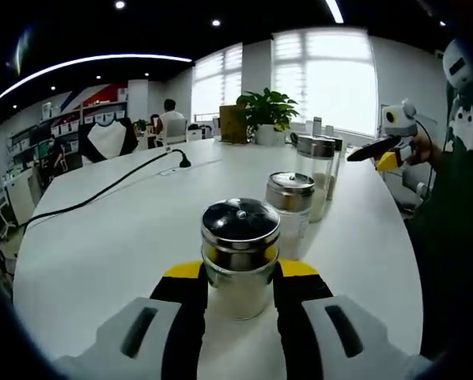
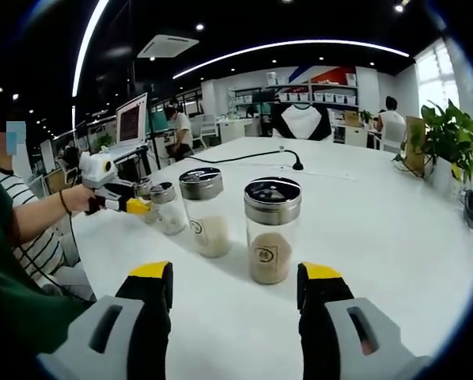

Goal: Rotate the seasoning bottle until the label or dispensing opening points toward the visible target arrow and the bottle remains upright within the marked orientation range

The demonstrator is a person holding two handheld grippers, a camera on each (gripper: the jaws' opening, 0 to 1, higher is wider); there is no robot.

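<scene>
Three more jars [image 1: 290,207] crowd behind the gripped seasoning bottle [image 1: 240,255].

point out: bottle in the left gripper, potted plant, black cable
seasoning bottle [image 1: 240,229], left gripper view, on its metal lid band
potted plant [image 1: 266,111], left gripper view, on the leaves
black cable [image 1: 102,190], left gripper view, mid-run on the table

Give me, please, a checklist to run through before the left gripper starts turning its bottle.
1. Left gripper jaws flank the seasoning bottle and touch both sides: ok.
2. Seasoning bottle upright on the table: ok.
3. Target arrow located: cannot tell.
4. Label direction known: cannot tell from the left gripper view.
5. Clearance from the neighbouring bottle, which stands close behind: not ok, turn carefully.
6. Right gripper open and short of the bottles: ok.
</scene>
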